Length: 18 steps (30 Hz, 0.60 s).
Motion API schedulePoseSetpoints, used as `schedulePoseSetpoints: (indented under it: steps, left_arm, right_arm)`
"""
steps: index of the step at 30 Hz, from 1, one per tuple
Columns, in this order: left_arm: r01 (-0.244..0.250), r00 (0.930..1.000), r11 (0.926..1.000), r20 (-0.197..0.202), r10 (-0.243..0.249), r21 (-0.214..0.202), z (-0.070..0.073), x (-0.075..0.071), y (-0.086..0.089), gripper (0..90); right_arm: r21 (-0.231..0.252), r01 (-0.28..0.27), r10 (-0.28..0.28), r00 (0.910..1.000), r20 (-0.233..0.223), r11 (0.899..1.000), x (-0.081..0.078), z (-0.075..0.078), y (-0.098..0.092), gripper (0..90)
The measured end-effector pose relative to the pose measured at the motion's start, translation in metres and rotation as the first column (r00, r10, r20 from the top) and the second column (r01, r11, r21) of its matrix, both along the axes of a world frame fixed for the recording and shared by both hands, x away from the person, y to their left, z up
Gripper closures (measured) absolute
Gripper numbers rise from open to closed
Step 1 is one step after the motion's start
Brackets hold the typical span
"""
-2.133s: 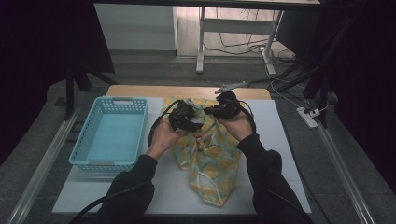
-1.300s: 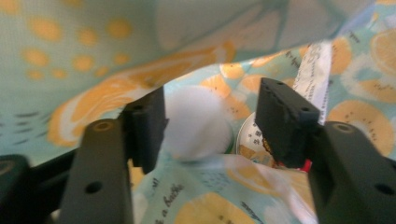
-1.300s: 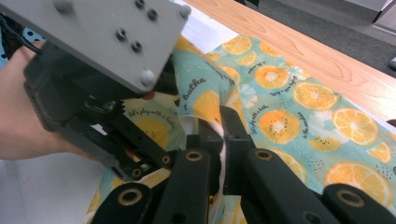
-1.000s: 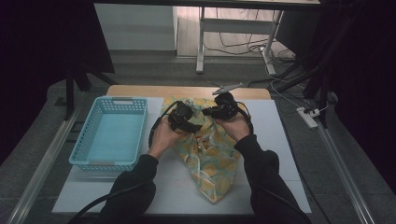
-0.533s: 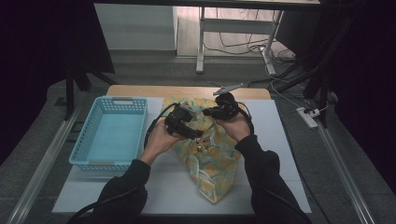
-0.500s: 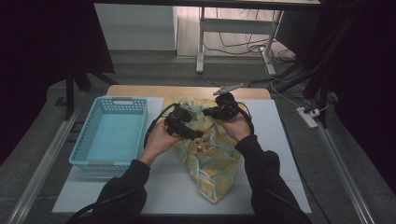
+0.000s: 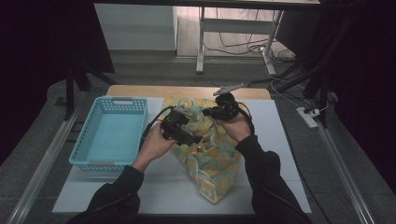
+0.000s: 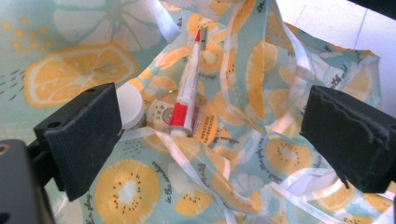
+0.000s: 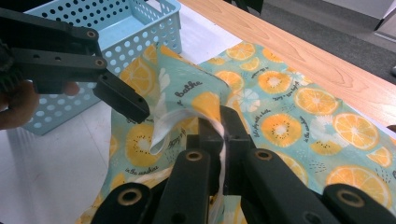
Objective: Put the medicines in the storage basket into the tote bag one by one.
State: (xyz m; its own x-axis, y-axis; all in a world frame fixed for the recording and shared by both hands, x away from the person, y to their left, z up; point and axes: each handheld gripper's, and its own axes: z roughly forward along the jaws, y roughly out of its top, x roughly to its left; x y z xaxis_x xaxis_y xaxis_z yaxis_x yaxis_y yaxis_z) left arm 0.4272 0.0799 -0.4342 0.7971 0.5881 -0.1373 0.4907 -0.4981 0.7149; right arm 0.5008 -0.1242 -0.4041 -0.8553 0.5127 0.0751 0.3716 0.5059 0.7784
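Fruit-print bag [image 7: 205, 158] lies on the counter [image 7: 280, 140], its mouth held up by the right gripper [image 9: 219, 126], clenched on the bag's white-lined rim. Left gripper [image 8: 210, 130], jaws just spread and released, hovers over the opening; beyond its jaws, inside the bag, lie a red-and-white tube [image 8: 187, 93] and a white-capped jar [image 8: 130, 107]. Blue basket [image 7: 109, 133] sits beside the left gripper.
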Motion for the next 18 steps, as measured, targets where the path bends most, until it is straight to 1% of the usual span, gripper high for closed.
schedulePoseSetpoints:
  steps: [2,5,13,18]
  left_arm:
    - [0.005,1.0,1.0,-0.007,-0.005,-0.008,0.0,-0.002,0.002,4.5]
    - [0.014,0.9999,0.9999,-0.001,-0.014,0.0,0.001,-0.006,0.005,3.4]
    - [0.015,0.9998,0.9999,0.009,-0.015,-0.002,0.003,-0.017,0.01,3.2]
    - [0.032,0.9994,0.9995,0.01,-0.032,0.006,0.001,-0.023,0.012,3.6]
  right_arm:
    - [0.001,-0.003,0.003,1.0,-0.002,1.0,0.0,0.0,0.0,90.0]
    - [0.002,-0.006,0.006,1.0,-0.001,1.0,-0.001,0.0,0.0,90.0]
    - [0.006,-0.009,0.009,1.0,-0.001,1.0,-0.004,0.001,-0.002,90.0]
    - [0.012,-0.012,0.012,0.9999,0.0,1.0,-0.005,0.0,-0.004,90.0]
